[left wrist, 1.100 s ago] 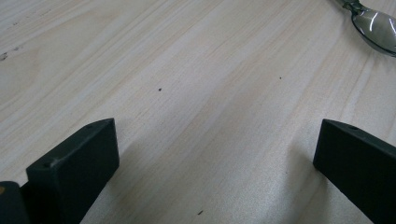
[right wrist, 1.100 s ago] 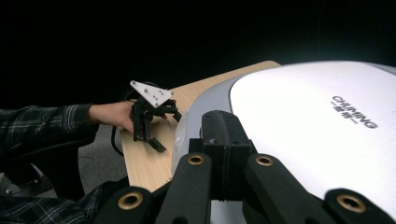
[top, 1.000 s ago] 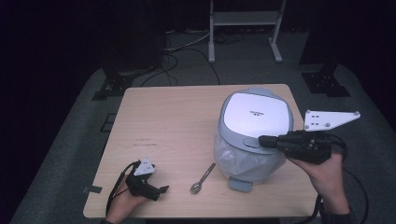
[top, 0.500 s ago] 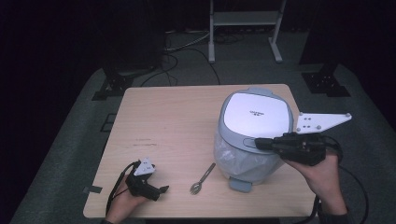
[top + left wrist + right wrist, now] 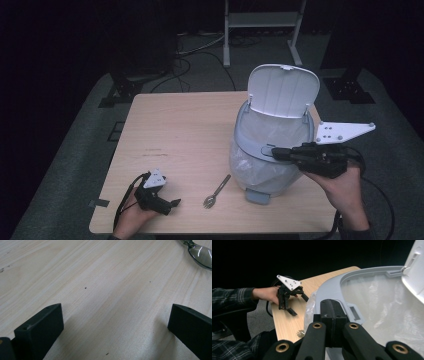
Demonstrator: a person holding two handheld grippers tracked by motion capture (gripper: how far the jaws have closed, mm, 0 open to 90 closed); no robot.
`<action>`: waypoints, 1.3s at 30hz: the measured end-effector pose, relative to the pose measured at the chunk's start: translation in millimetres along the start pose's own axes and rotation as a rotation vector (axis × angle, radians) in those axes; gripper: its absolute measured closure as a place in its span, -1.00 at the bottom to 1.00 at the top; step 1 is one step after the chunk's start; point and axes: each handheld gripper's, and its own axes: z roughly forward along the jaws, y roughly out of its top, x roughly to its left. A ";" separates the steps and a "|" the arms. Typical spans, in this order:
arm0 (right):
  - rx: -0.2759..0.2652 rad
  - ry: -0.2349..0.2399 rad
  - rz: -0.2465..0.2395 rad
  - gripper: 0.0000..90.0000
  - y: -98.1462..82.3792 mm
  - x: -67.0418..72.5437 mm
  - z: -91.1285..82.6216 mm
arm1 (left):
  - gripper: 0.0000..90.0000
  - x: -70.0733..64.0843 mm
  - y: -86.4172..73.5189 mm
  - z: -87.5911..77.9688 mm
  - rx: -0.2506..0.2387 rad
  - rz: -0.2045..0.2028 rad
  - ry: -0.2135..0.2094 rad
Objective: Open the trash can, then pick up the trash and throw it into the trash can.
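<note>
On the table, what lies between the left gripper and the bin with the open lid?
In the high view, a spoon lies on the table between the left gripper and the bin. The left gripper view shows bare wood ahead of the jaws, then the spoon's bowl.

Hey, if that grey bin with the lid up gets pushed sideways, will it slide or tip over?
The bin looks like thin plastic lined with an empty bag, so it is probably light and slides easily on the smooth table. With the lid raised, it may be top-heavy and could tip backward if pushed high up.
</note>
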 end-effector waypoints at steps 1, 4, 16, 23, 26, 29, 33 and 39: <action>-0.004 -0.003 0.002 1.00 -0.2 -0.3 -1.2 | -1.00 -0.1 -0.1 0.1 -0.001 0.000 0.001; -0.020 -0.008 0.008 1.00 -0.6 -1.1 -6.4 | -1.00 -0.1 -0.1 0.1 -0.001 0.000 0.001; -0.072 -0.065 0.025 1.00 -3.5 -5.8 -35.6 | -1.00 0.0 -0.1 0.1 -0.001 0.000 0.000; -0.093 -0.113 0.046 1.00 -12.9 -10.6 -56.8 | -1.00 0.0 0.0 0.0 0.000 0.000 0.000; -0.096 -0.132 0.057 0.97 -17.4 -11.8 -63.5 | -1.00 -0.1 -0.1 0.1 -0.001 -0.001 0.001; -0.097 -0.153 0.072 0.93 -23.7 -13.6 -70.3 | -1.00 0.0 0.0 0.0 0.000 -0.001 0.000; -0.088 -0.185 0.088 0.83 -33.4 -15.7 -77.7 | -1.00 0.0 0.0 0.0 0.000 0.000 0.000; -0.056 -0.231 0.102 0.59 -45.4 -19.8 -78.4 | -1.00 0.0 0.0 0.0 0.000 0.000 0.000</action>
